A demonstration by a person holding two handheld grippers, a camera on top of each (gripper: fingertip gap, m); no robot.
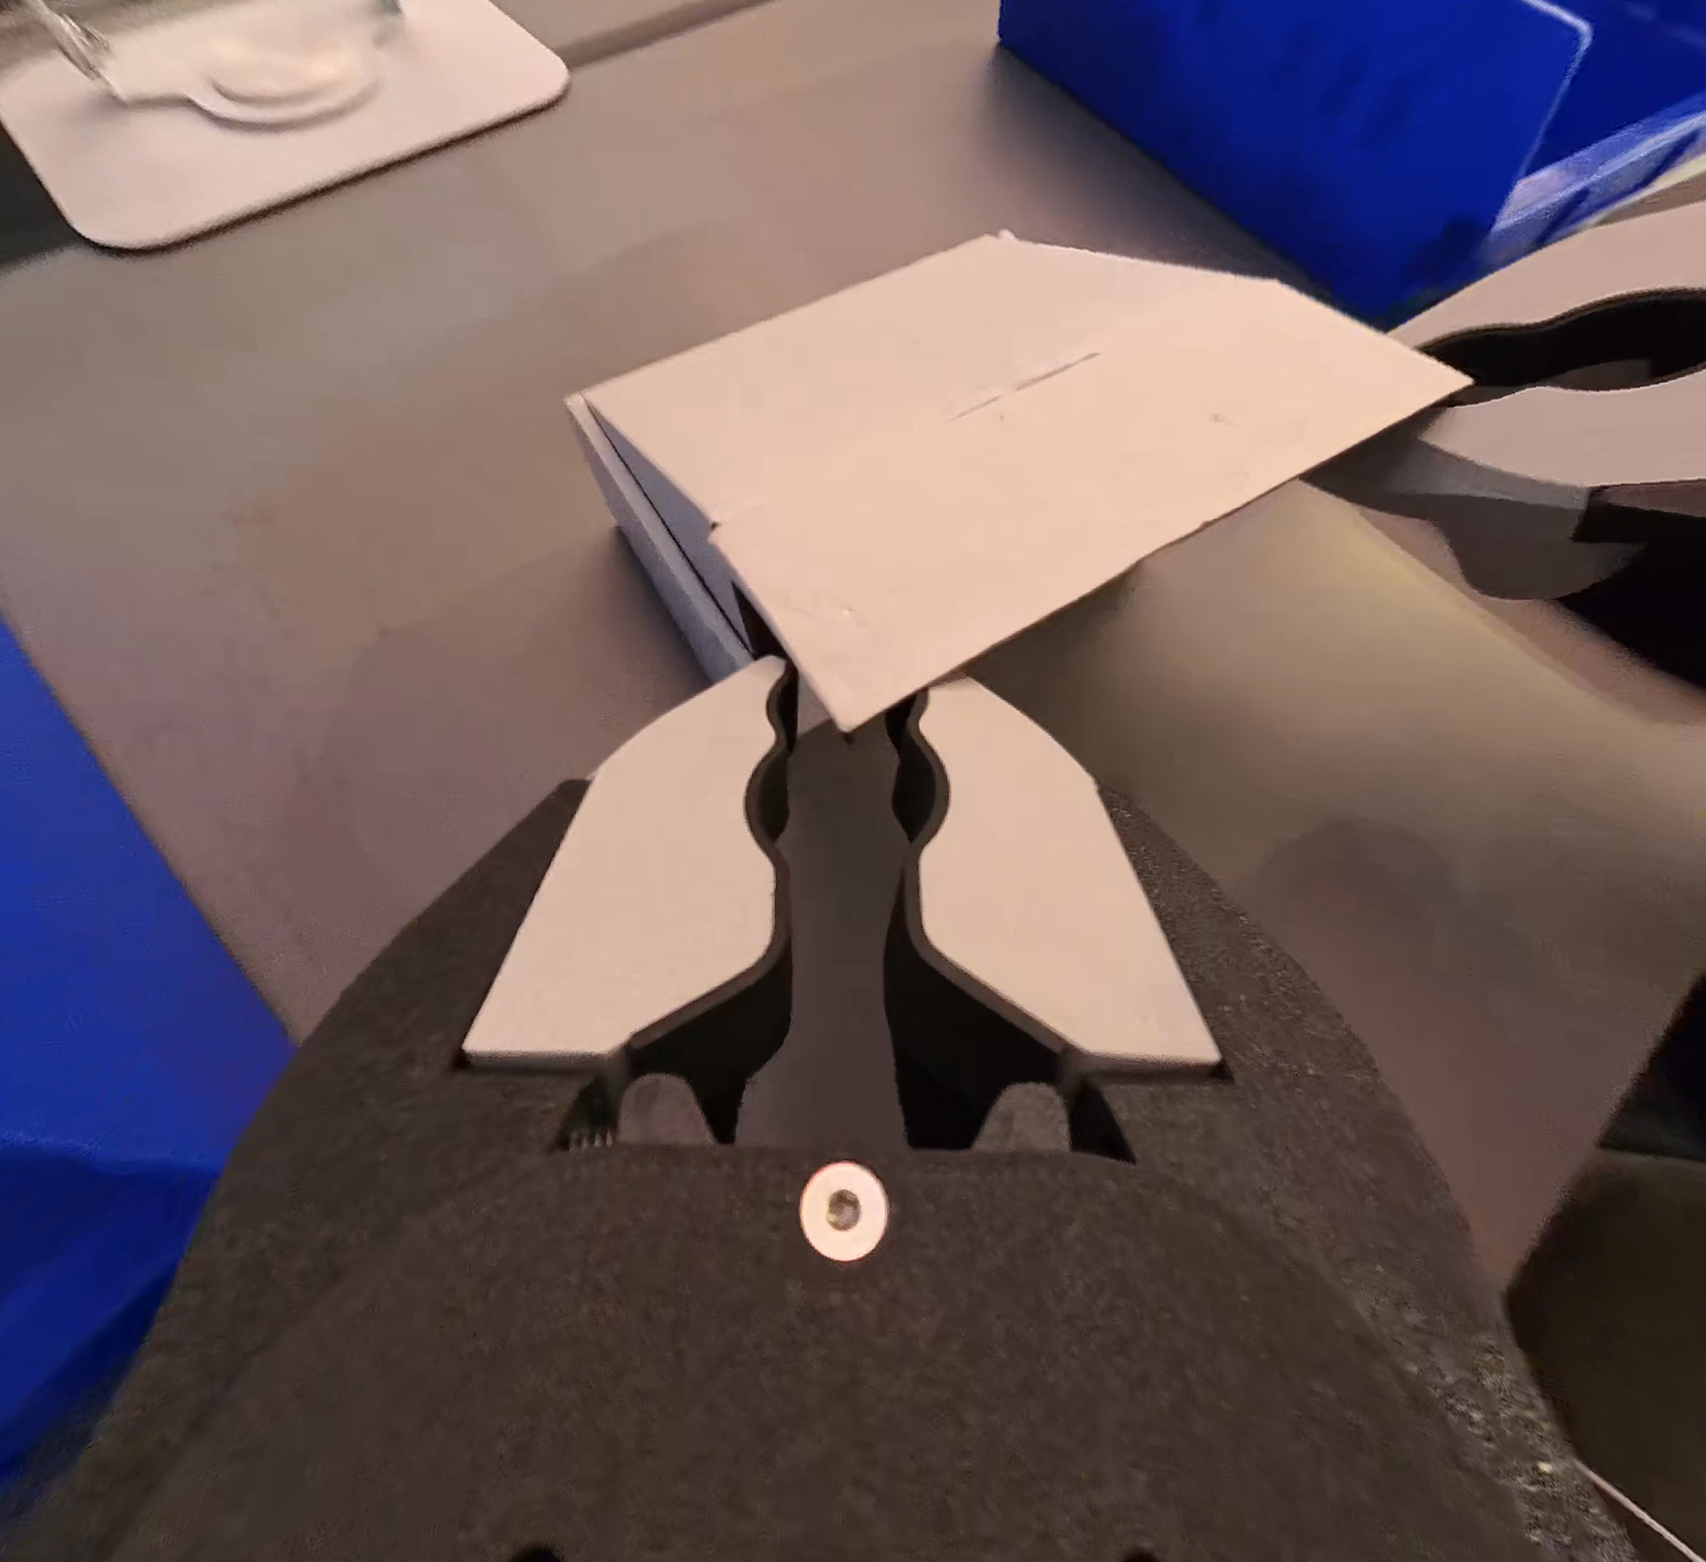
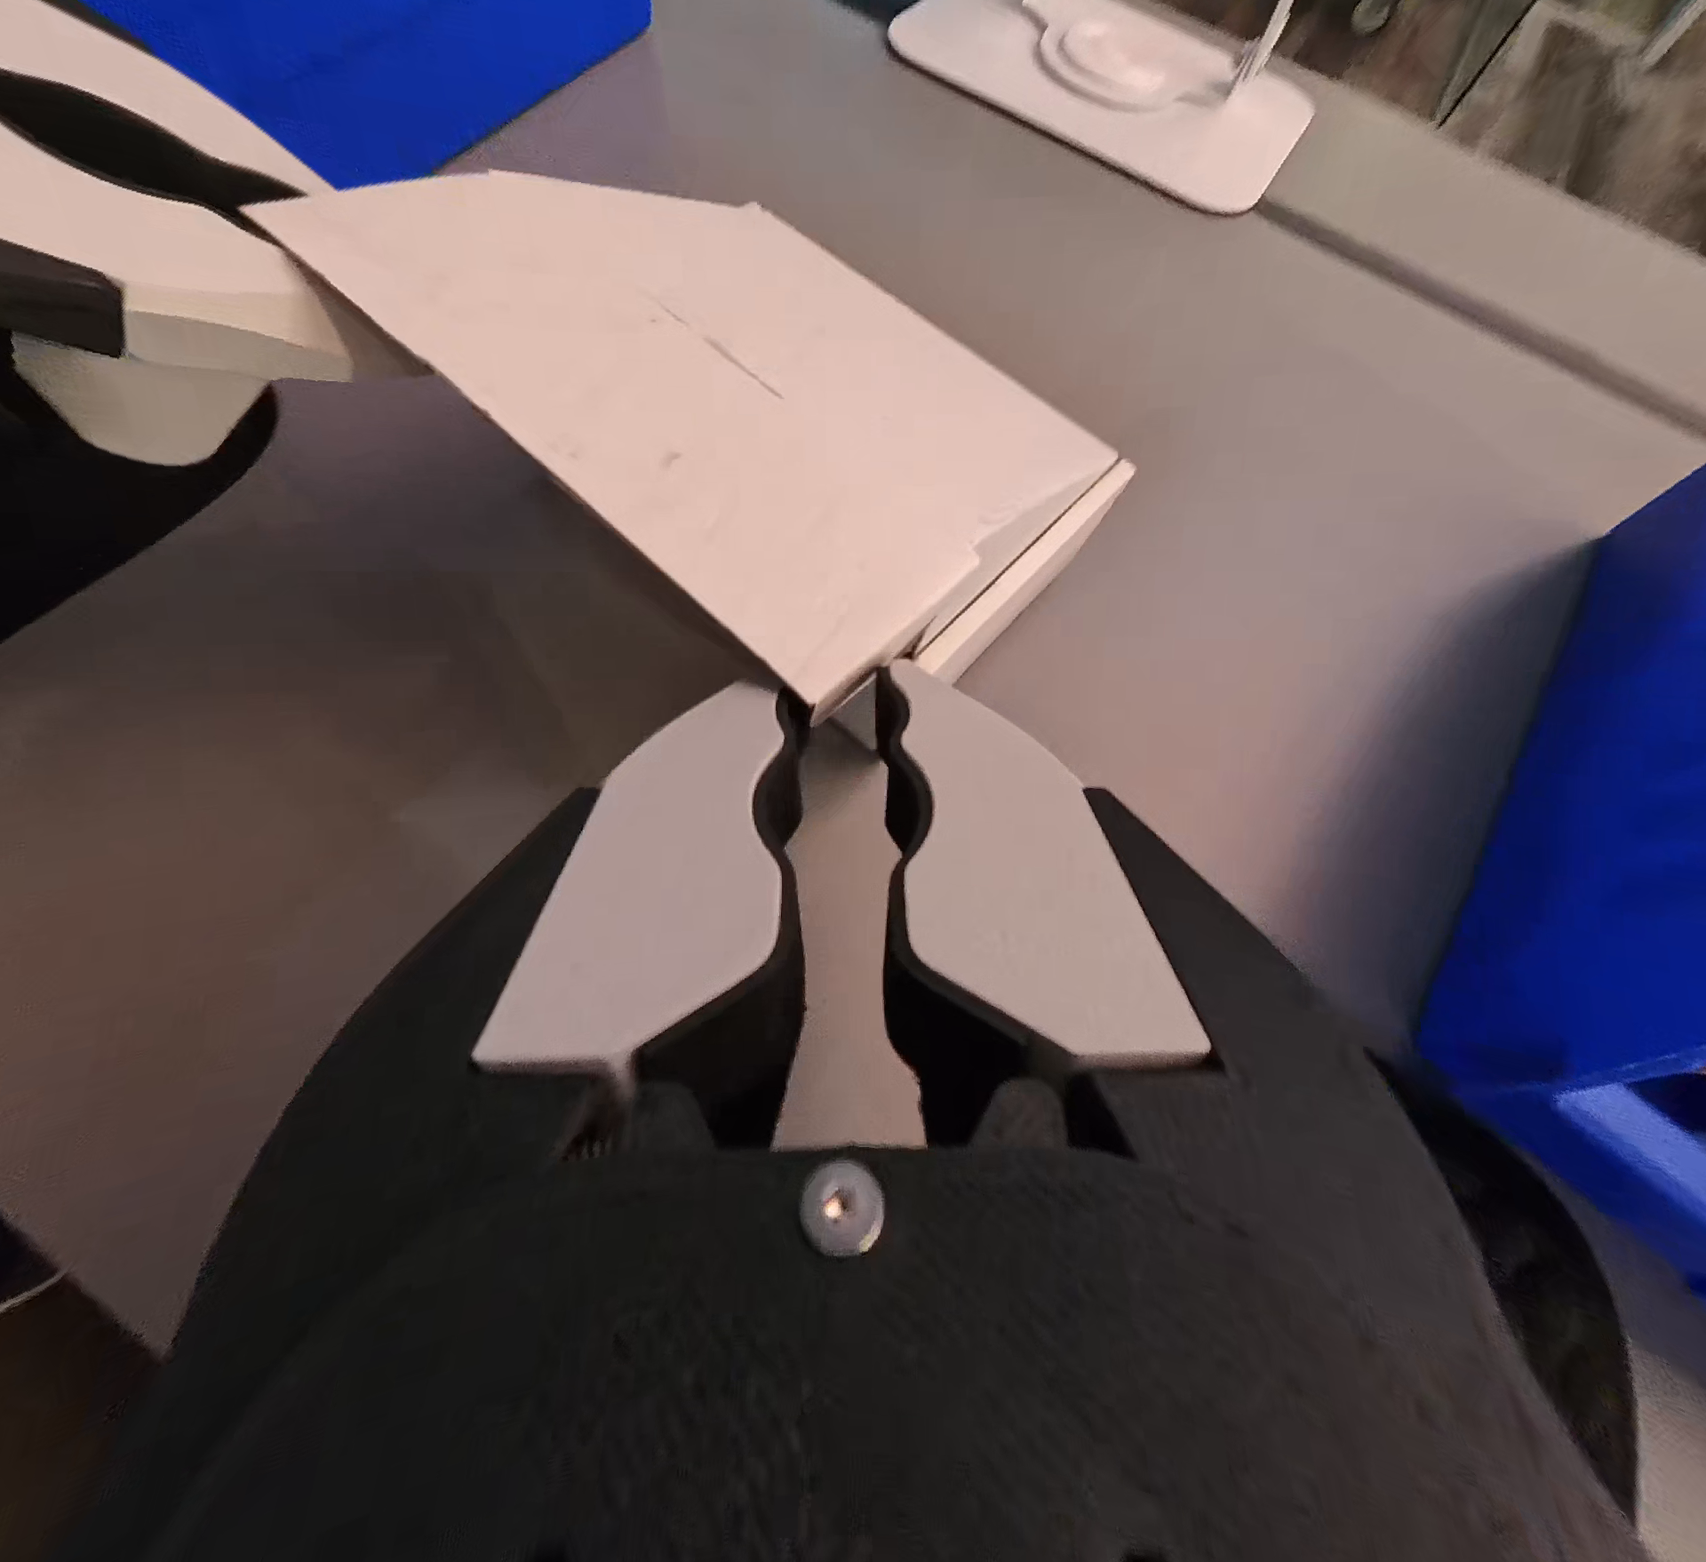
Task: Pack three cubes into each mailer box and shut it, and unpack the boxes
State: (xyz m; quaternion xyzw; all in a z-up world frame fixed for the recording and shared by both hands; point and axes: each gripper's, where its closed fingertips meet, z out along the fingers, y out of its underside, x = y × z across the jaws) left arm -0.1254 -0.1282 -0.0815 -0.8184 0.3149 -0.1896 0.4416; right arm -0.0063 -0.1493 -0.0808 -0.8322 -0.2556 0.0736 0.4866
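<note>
Going left to right across the grey desk (image 1: 277, 456) in the left wrist view: a blue bin (image 1: 83, 1010) sits at the near left edge, and a white stand base (image 1: 305, 105) with clear legs rests toward the far left corner. The left gripper (image 1: 835, 687) has its jaws slightly apart, one at each side of the near corner of the lid (image 1: 969, 484) without pinching it. The white mailer box (image 1: 665, 539) lies mid-desk, its lid raised at a slant above the box wall. The right gripper (image 1: 1468, 410) meets the lid's other front corner; whether its jaws clamp the lid, I cannot tell. Another blue bin (image 1: 1292, 68) stands at the far right. No cubes are visible.

In the right wrist view, the right gripper (image 2: 840, 687) shows jaws narrowly apart at the lid corner.
</note>
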